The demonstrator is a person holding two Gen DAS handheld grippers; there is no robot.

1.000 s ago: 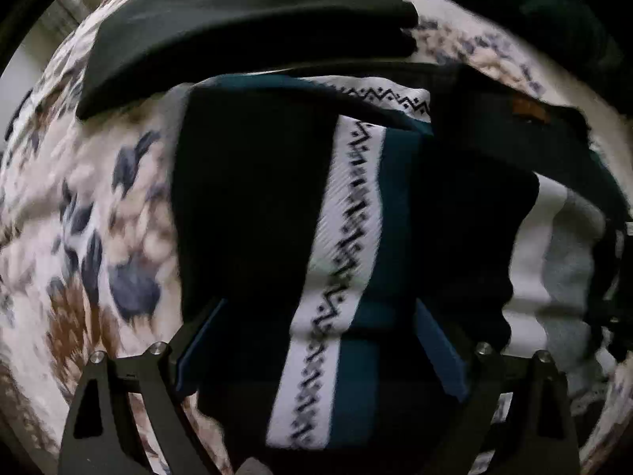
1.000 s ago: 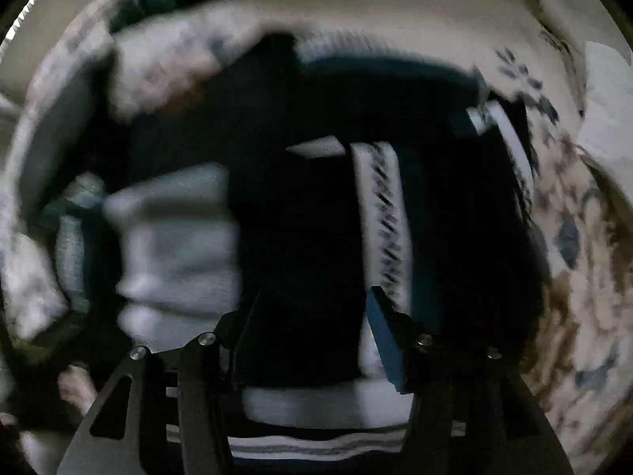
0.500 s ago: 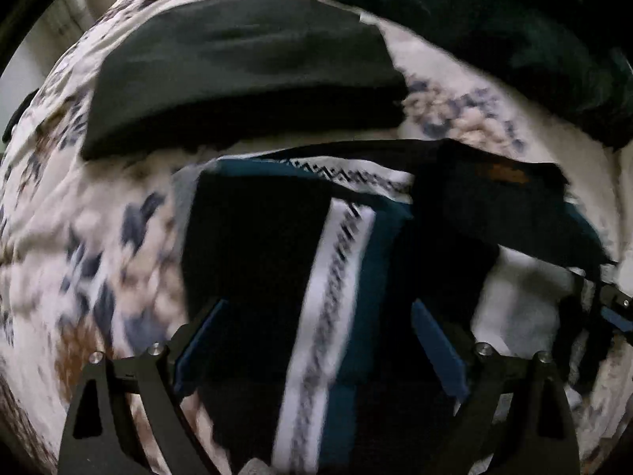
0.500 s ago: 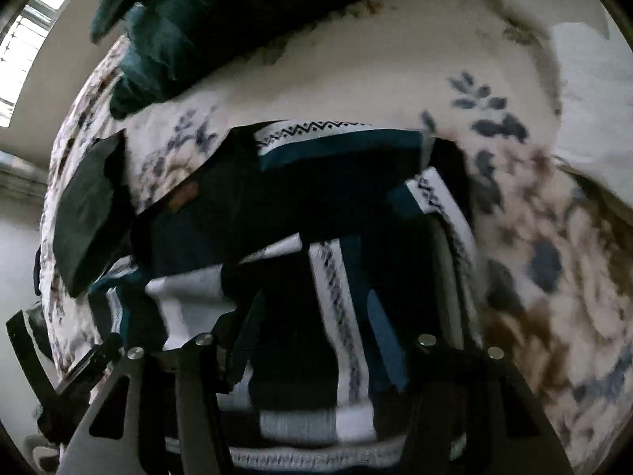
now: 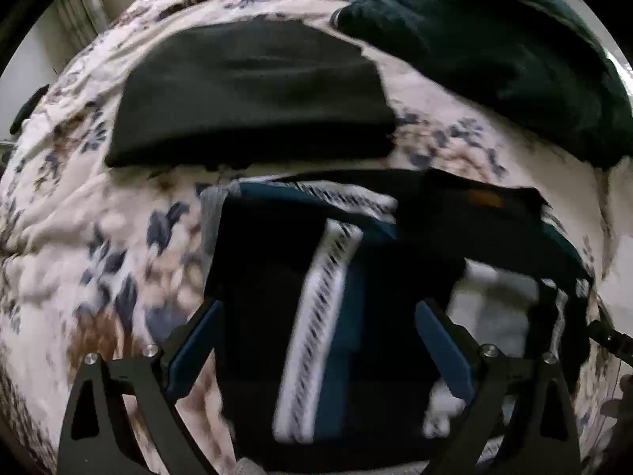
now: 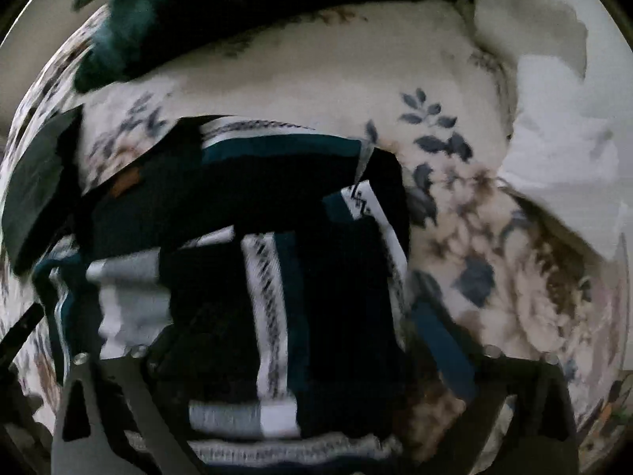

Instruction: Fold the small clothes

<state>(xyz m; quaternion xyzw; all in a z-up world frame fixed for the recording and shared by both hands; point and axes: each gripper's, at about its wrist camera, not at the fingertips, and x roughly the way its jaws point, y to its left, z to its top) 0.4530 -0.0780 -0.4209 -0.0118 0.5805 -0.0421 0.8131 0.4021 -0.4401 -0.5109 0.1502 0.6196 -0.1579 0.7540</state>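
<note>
Patterned garment (image 5: 316,316), dark with a white zigzag stripe, is seen folded on the floral bedspread (image 5: 79,237), low and central in both views, stripe running up-frame. Left gripper (image 5: 316,340) is held wide above it, empty; right gripper (image 6: 300,340) is opening, nothing pinched.

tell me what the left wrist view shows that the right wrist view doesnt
Only the left wrist view shows the whole folded black garment lying flat beyond the sweater, and the left gripper open above the sweater with nothing between its fingers. Only the right wrist view shows the plain white bedding at the right, and the right gripper, its jaws opening, nothing gripped. Both show the patterned dark sweater with its white zigzag band, folded on the floral bedspread, and the dark green fabric heap behind it.
</note>
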